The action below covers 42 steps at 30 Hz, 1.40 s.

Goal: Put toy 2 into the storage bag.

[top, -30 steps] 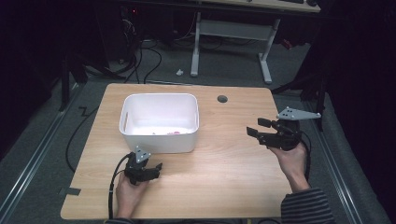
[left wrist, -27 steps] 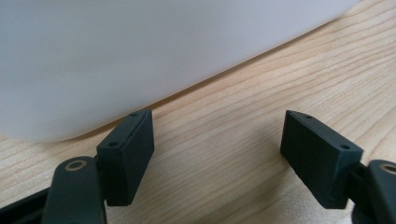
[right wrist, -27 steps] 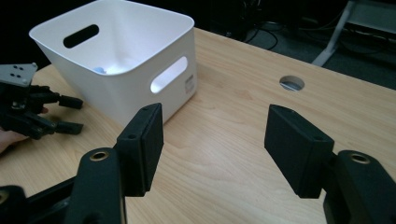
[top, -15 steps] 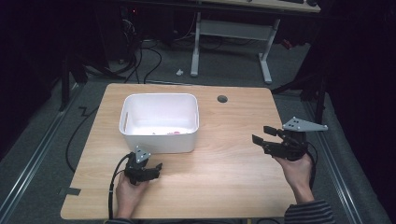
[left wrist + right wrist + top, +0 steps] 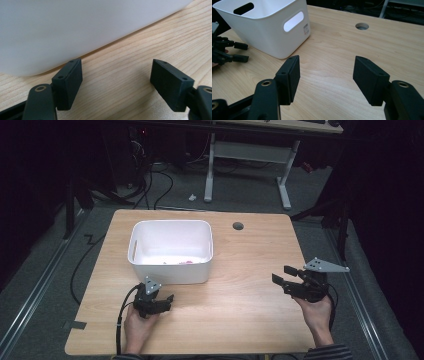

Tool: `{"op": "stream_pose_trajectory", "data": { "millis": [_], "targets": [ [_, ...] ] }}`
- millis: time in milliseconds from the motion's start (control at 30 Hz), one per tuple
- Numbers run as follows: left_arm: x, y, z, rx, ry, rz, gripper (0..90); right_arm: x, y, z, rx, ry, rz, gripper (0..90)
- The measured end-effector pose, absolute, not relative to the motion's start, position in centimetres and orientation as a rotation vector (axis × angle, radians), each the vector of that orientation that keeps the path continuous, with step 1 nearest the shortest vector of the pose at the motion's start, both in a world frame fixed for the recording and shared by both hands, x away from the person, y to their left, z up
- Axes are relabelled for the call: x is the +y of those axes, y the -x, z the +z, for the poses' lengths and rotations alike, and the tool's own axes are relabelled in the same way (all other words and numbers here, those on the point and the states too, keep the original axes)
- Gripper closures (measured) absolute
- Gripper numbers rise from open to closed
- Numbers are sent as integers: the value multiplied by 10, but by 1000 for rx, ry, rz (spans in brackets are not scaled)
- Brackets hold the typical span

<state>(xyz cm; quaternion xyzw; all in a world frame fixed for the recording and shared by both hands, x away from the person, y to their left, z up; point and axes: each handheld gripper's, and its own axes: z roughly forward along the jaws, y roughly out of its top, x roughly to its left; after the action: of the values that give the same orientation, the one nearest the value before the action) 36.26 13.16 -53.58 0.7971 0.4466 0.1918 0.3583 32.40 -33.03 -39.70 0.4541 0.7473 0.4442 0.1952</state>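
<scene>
Change: right gripper [image 5: 281, 275] has dropped lower and come nearer the person's edge of the table since the earlier high views; left gripper [image 5: 169, 301] is where it was.
Right gripper state: in the right gripper view the jaws stand clearly apart with bare wood between them, nothing held, though this is about as narrow as they seem to go.
Left gripper state: jaws spread wide in the left gripper view, nothing between the pads [image 5: 69, 82], only table.
Bin: white plastic bin [image 5: 170, 251] stands on the left-centre of the wooden table [image 5: 250, 310], upright, with handle slots in its short walls. Small pink bits lie on its floor; too small to name.
Left gripper to bin: just beside the near wall, almost touching, jaws pointing along it. The wall looms close above the jaw tips in the left gripper view.
Right gripper to bin: well apart. The bin lies ahead and to the left of its jaws, corner-on [image 5: 274, 30].
Key relation: the left hand [image 5: 137, 327] is much the nearer, so any grab of the bin likely falls to it.
Other: round cable hole [image 5: 238, 226] beyond the bin.
</scene>
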Motion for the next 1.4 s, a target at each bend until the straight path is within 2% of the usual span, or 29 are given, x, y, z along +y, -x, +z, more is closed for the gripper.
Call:
{"op": "stream_pose_trajectory", "data": {
  "millis": [333, 1400],
  "targets": [
    [132, -363, -536, 1152, -2057, 495, 260, -329, -331, -428, 2094, -1346, 1260, 392],
    [132, -363, -536, 1151, -2057, 493, 259, -328, -347, -492, 2106, -1495, 1166, 383]
  ]
}}
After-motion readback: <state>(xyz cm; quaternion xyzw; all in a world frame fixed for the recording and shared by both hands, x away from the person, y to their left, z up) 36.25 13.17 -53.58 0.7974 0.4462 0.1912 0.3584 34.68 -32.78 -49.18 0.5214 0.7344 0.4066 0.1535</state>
